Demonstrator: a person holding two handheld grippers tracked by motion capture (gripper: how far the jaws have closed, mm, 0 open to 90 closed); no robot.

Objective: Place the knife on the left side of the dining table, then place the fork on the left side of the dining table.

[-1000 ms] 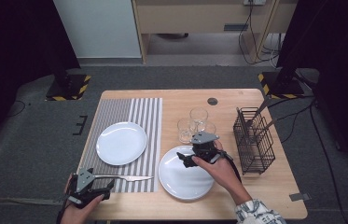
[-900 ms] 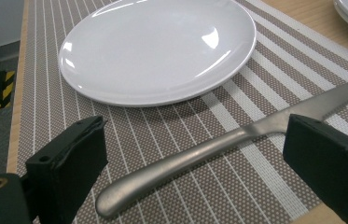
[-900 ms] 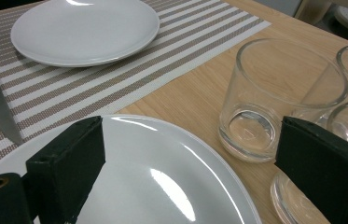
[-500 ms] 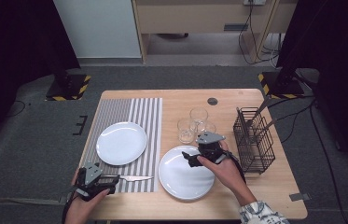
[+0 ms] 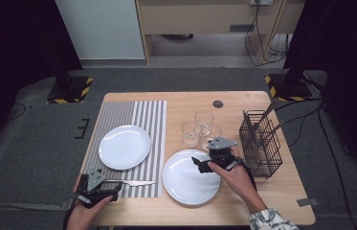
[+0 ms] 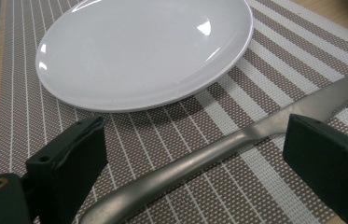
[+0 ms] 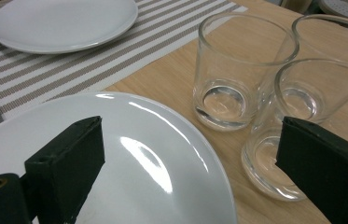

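Note:
A steel knife (image 5: 135,182) lies on the striped placemat (image 5: 138,115) near the table's front edge. My left gripper (image 5: 110,187) is open, with the knife's handle (image 6: 195,161) lying on the mat between its jaws, touched by neither. Just beyond it sits a white plate (image 6: 143,51) on the mat. My right gripper (image 5: 199,164) is open and empty, hovering over the far right rim of a second white plate (image 7: 129,154) on the bare wood. Three empty glasses (image 7: 237,70) stand close ahead of it.
A black wire rack (image 5: 261,143) holding utensils stands at the table's right side, close to my right hand. The glasses (image 5: 203,127) cluster between the rack and the placemat. A small dark disc (image 5: 218,103) lies near the far edge.
My left gripper has edged right along the knife handle. My right gripper has drifted slightly right and nearer over the plate's rim. Plates, glasses and knife have not moved.

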